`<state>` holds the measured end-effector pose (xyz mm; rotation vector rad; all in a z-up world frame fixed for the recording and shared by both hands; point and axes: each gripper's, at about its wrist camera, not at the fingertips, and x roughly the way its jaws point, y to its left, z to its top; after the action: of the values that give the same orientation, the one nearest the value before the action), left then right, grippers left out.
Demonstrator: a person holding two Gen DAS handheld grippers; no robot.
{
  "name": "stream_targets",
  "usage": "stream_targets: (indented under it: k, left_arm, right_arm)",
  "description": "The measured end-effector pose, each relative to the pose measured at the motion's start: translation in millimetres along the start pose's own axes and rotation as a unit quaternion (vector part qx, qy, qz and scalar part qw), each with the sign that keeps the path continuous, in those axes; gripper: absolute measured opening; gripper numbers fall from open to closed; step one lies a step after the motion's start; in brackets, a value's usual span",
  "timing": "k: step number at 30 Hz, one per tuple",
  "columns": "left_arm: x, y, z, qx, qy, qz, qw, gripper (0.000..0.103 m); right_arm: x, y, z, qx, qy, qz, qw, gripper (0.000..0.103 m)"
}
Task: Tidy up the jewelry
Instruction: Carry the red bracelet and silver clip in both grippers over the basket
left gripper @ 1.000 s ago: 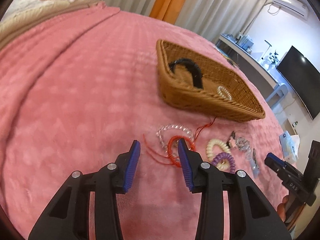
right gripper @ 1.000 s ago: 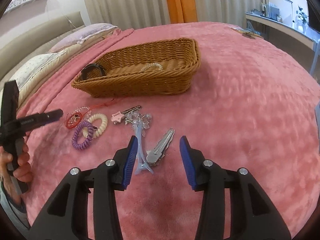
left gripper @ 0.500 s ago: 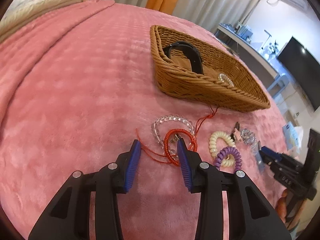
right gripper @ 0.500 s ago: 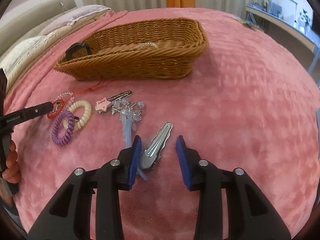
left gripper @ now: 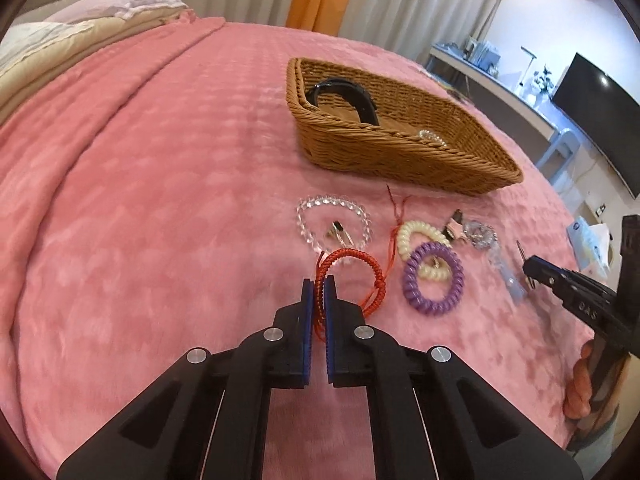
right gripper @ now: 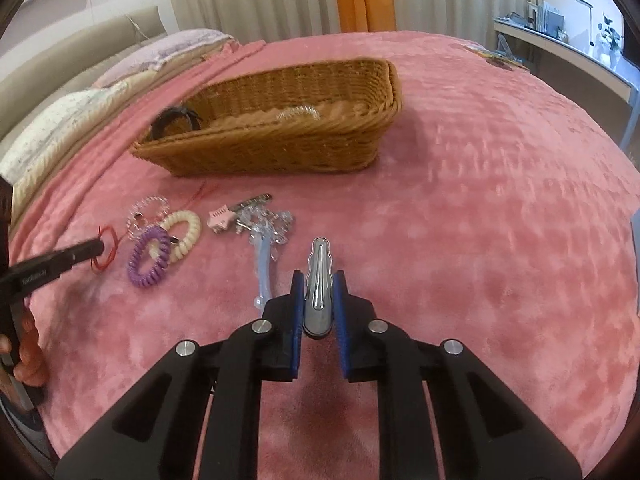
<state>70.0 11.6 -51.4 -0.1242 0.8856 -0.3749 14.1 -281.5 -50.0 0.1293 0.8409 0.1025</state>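
My left gripper (left gripper: 318,283) is shut on a red braided cord bracelet (left gripper: 356,268), held just above the pink blanket. My right gripper (right gripper: 318,280) is shut on a silver hair clip (right gripper: 318,280) that points forward between the blue pads. A wicker basket (left gripper: 400,156) lies ahead and holds a black headband (left gripper: 352,96) and a clear bead bracelet (left gripper: 432,136). On the blanket lie a clear bead bracelet (left gripper: 332,220), a cream coil hair tie (left gripper: 416,236), a purple coil hair tie (left gripper: 434,280) and a blue crystal clip (right gripper: 264,256).
A pink star clip (right gripper: 220,216) lies beside the crystal clip. Pillows (left gripper: 80,36) are at the far left of the bed. A desk and a TV (left gripper: 592,120) stand to the right, beyond the bed's edge.
Both grippers have closed: the left on the red cord bracelet, the right on the silver hair clip. Both have moved forward and down over their items.
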Motion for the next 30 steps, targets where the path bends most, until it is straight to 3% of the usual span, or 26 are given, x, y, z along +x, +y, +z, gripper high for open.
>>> stream_targets:
  k: [10, 18, 25, 30]
  left_arm:
    - [-56.5, -24.9, -0.8, 0.012, -0.064, -0.054, 0.9964, 0.003]
    - [-91.2, -62.8, 61.9, 0.043, -0.128, -0.078, 0.9878, 0.003]
    - [-70.9, -92.8, 129.8, 0.052, -0.168, -0.062, 0.9824, 0.003]
    - [-21.9, -101.5, 159.2, 0.051, -0.16, -0.031, 0.9853, 0.003]
  right_arm:
    - [-31.2, 7.6, 10.6, -0.006, -0.048, 0.016, 0.999, 0.012]
    - [-75.8, 20.2, 66.6, -0.027, -0.114, 0.015, 0.993, 0.012]
    - [-62.4, 21.9, 135.3, -0.034, -0.139, 0.024, 0.989, 0.012]
    - [-14.9, 16.3, 166.6, -0.024, -0.119, 0.033, 0.992, 0.012]
